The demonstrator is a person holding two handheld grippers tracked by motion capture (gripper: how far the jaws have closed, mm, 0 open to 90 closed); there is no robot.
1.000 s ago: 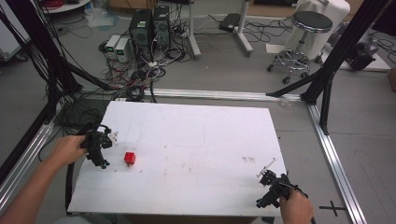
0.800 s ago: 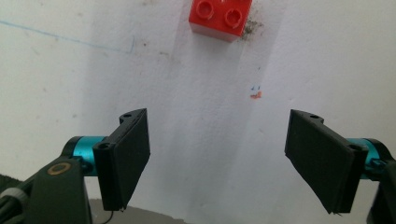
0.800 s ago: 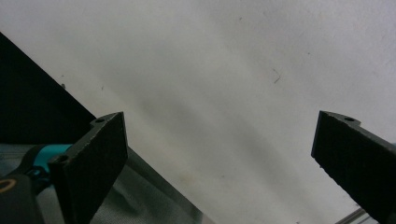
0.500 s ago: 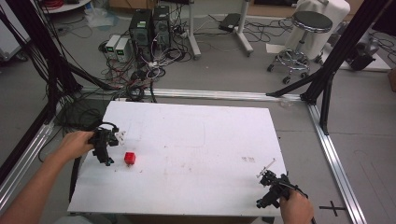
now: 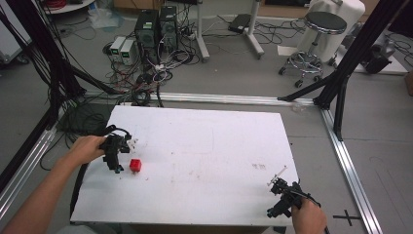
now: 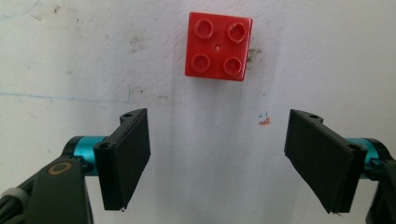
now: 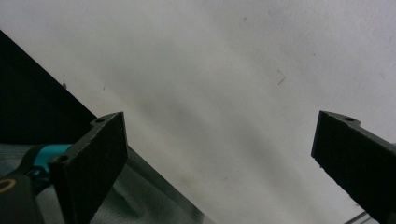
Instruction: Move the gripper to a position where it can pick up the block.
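- Right gripper (image 5: 278, 197) sits at the near right corner of the white table (image 5: 209, 146), held by the person's right hand (image 5: 308, 217) coming in from the bottom edge.
- Right gripper view: jaws stand wide apart, nothing between them; bare white tabletop (image 7: 224, 84) ahead, table edge running diagonally at lower left with dark floor past it.
- Left forearm (image 5: 36, 200) comes in from the bottom left; left hand (image 5: 86, 148) holds the left gripper (image 5: 116, 158) over the left part of the table.
- Left gripper view: left gripper (image 6: 217, 158) jaws wide open and empty, pointing down at the tabletop.
- Red 2x2 stud brick (image 5: 135, 165) lies on the table just beside the left gripper, toward the table's middle; not touching the jaws.
- Left gripper view: red brick (image 6: 217, 45) lies studs up, ahead of the jaw tips and roughly centred on the gap, apart from both pads; small red-blue mark (image 6: 264, 120) on the table near the right-hand jaw.
- Faint scuffs and pen lines (image 5: 258, 166) across the tabletop.
- Aluminium frame rail (image 5: 229, 99) runs along the far edge of the table; black struts (image 5: 348, 58) at right.
- Beyond, on the grey floor: computer towers (image 5: 157, 27) with tangled cables (image 5: 146, 78), and a black round stool (image 5: 319, 36) on wheels at far right.
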